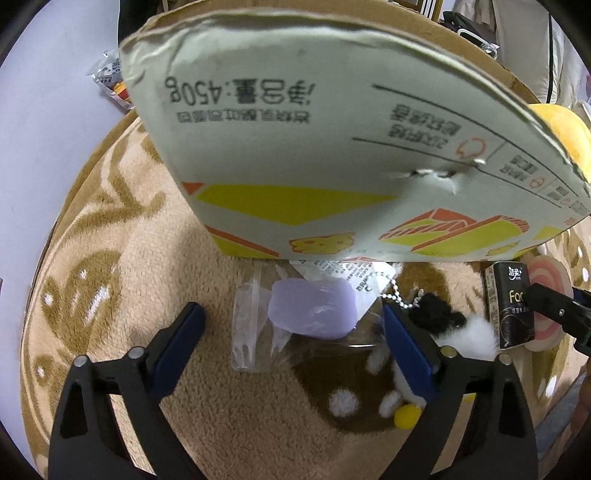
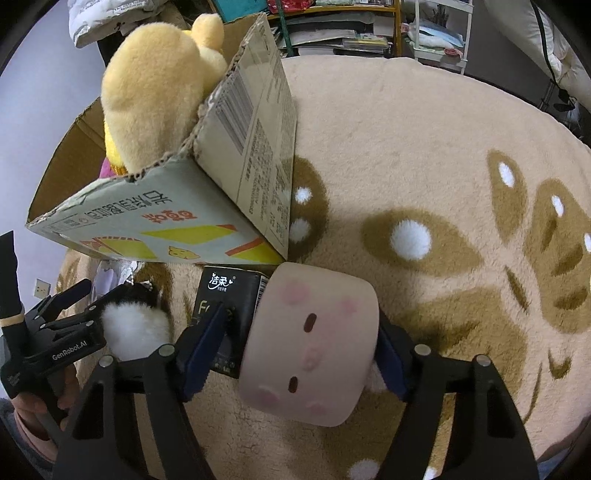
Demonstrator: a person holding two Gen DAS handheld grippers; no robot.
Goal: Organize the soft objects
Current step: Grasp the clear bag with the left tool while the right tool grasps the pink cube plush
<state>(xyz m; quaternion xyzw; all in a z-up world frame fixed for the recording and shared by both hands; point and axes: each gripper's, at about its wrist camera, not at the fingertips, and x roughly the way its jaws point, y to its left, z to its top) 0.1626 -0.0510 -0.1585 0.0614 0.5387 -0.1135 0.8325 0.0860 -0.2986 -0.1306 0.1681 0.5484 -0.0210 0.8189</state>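
Note:
My left gripper (image 1: 290, 308) stands open over the rug, and a lilac squishy block (image 1: 314, 310) in a clear bag lies between its fingertips, touching neither pad. A black-and-white plush keychain (image 1: 461, 328) lies just right of its right finger. My right gripper (image 2: 303, 317) is open around a pale pink squishy roll with a face (image 2: 314, 343). Its right pad touches the roll and its left pad stands a little off it. A black tissue pack (image 2: 225, 291) lies beside the roll. The cardboard box (image 2: 166, 221) holds a yellow plush toy (image 2: 147, 92).
The box wall (image 1: 332, 147) rises close ahead of the left gripper. The round beige rug (image 2: 443, 147) stretches out to the right. A snack packet (image 1: 110, 77) lies on the floor at the left. Shelves (image 2: 351, 29) stand at the back.

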